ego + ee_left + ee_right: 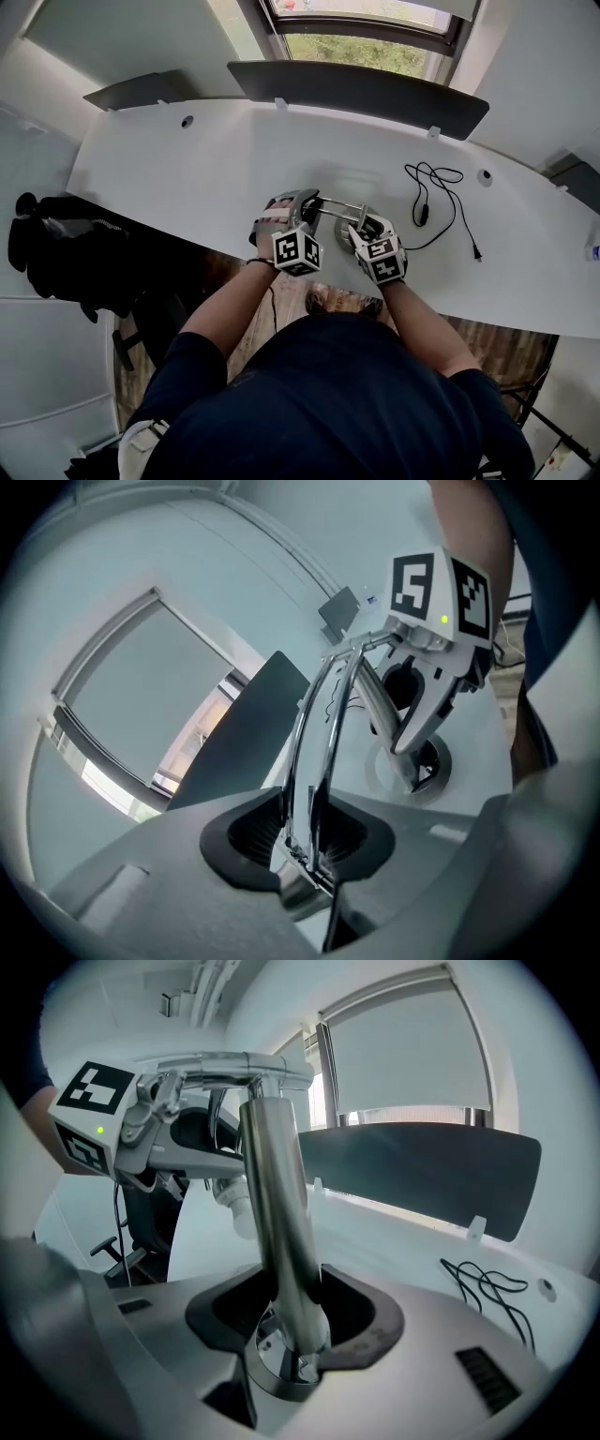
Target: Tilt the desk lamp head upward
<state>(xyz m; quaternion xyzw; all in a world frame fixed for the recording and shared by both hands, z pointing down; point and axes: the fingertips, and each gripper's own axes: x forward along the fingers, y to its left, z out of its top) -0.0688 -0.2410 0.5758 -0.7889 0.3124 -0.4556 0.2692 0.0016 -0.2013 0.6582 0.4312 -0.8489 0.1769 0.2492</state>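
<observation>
Two grips: left claw [298, 834] clamps lamp rods [325, 761], right claw [292, 1324] clamps lamp post [277, 1204].

bench [169, 159]: white
lamp [277, 1194]: shiny chrome
cable [424, 214]: black
left gripper [300, 829]: grey, black pads, black-and-white square markers
partition [375, 94]: dark grey

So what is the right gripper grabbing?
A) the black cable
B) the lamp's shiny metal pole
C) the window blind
B: the right gripper view shows the right gripper closed on the lamp's shiny metal pole, while the black cable lies loose on the white desk.
</observation>
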